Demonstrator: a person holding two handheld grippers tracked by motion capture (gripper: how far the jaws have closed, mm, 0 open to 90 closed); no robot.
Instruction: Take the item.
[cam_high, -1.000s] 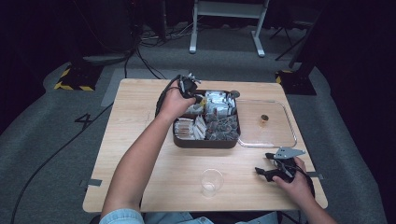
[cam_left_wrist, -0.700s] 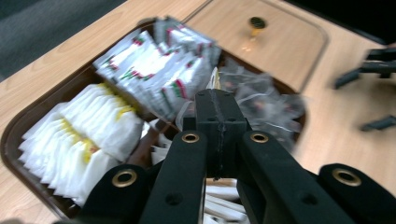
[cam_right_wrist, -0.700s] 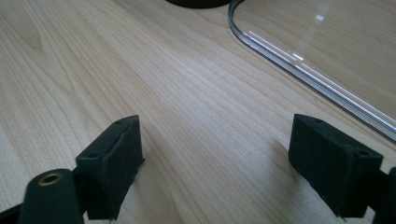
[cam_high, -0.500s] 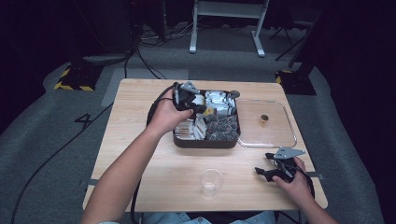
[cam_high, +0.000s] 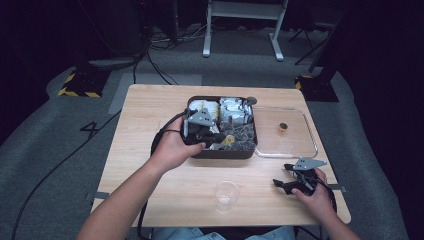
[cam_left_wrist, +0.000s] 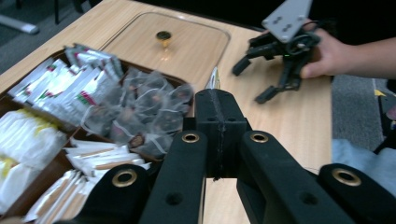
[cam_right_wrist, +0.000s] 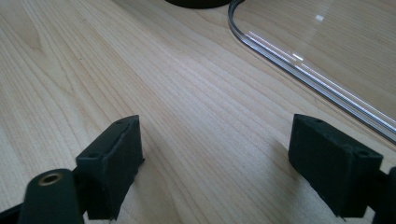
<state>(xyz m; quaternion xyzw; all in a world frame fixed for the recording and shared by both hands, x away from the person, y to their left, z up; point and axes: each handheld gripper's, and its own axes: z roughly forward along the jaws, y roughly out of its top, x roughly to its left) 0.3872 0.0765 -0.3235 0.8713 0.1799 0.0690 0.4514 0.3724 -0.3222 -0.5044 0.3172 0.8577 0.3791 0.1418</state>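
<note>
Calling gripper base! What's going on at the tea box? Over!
Left gripper shut, over the tea box, thin packet edge at its jaws. Right gripper open, low on table beside clear lid. Clear cup stands free.

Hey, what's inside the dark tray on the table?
The tray holds white sachets, silver packets, mesh tea bags and paper sticks. The left claw and hand cover part of it.

- A lab or studio recording space, dark beyond the lit wooden table (cam_high: 150, 115).
- Grey carpet (cam_high: 60, 135) beyond the left gripper (cam_high: 202, 131), crossed by loose cables (cam_high: 150, 60).
- Hazard-striped base (cam_high: 77, 90) and white stand legs (cam_high: 240, 25) farther off.
</note>
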